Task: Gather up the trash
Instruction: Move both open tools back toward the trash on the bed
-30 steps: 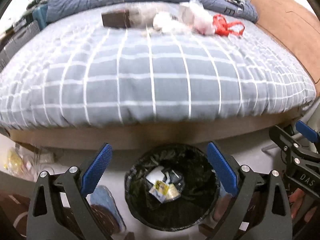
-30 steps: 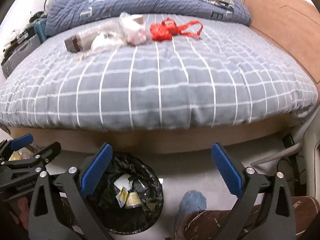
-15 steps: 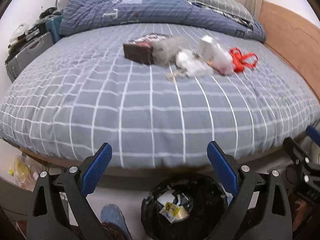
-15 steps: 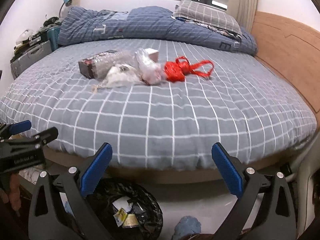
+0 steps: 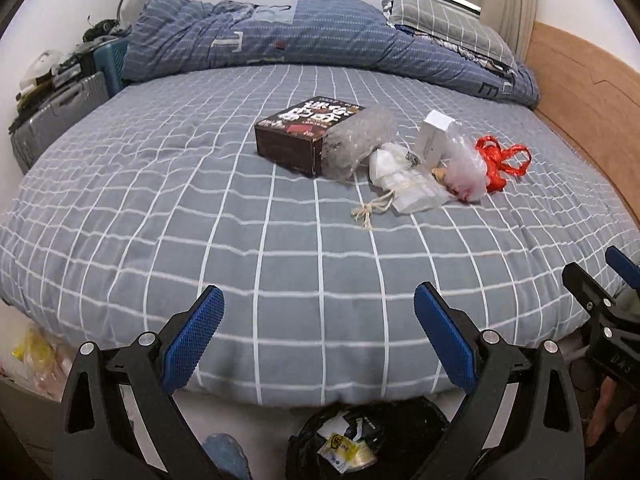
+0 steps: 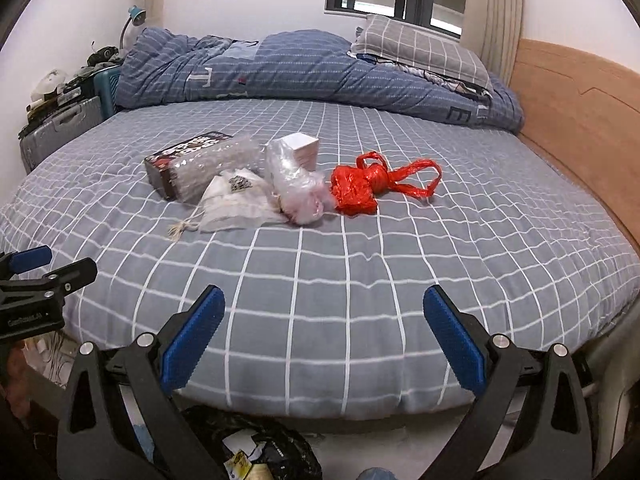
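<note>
Currently both tools are empty and spread wide: the left gripper and the right gripper hang over the near edge of the bed, jaws apart, nothing between them. The trash lies in one tight cluster mid-mattress, well apart from either tool. It comprises a dark box, a bubble-wrap sleeve lying against it, a drawstring pouch, a clear plastic bag partly covering a small white box, and a red plastic bag touching the clear one. The lined bin stands on the floor below the bed edge, already holding scraps.

Risks noted:
- Items touch or overlap. A grip on one film bag is likely to drag its neighbour and drop it short of the bin.
- The clear bag and bubble wrap are slippery and collapse under pressure; a shallow pinch may slide off in transit.
- The soft mattress gives way. Pressing down may catch the sheet between the pads along with the trash.
- The dark box looks broad across its face; it probably needs gripping across its thin edge.
- The pouch cord trails loose and may snag.
- The bin sits low and near the frame; an early release lands on the floor.
</note>
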{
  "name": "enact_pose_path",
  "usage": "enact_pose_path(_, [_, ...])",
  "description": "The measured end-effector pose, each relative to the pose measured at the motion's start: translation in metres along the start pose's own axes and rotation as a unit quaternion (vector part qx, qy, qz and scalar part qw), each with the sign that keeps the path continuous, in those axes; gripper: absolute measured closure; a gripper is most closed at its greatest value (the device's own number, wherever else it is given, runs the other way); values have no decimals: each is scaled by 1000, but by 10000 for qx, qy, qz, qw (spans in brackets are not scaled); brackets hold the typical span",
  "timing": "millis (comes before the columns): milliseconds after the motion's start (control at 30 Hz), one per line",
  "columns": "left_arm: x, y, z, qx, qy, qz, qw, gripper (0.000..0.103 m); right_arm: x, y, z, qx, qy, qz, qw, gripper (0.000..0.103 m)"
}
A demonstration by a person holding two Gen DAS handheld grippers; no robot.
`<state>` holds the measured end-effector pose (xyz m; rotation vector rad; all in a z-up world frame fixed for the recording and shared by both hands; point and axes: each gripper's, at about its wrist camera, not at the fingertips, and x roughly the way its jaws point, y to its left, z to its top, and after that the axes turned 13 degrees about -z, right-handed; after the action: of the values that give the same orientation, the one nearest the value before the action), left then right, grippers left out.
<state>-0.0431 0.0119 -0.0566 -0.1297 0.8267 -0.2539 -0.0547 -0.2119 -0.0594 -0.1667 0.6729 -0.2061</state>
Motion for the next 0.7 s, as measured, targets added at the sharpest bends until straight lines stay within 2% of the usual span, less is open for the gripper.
enact_pose_path(700, [50, 10, 54, 102, -35, -64, 9999, 9, 60, 15, 49, -127, -242, -33, 9996, 7])
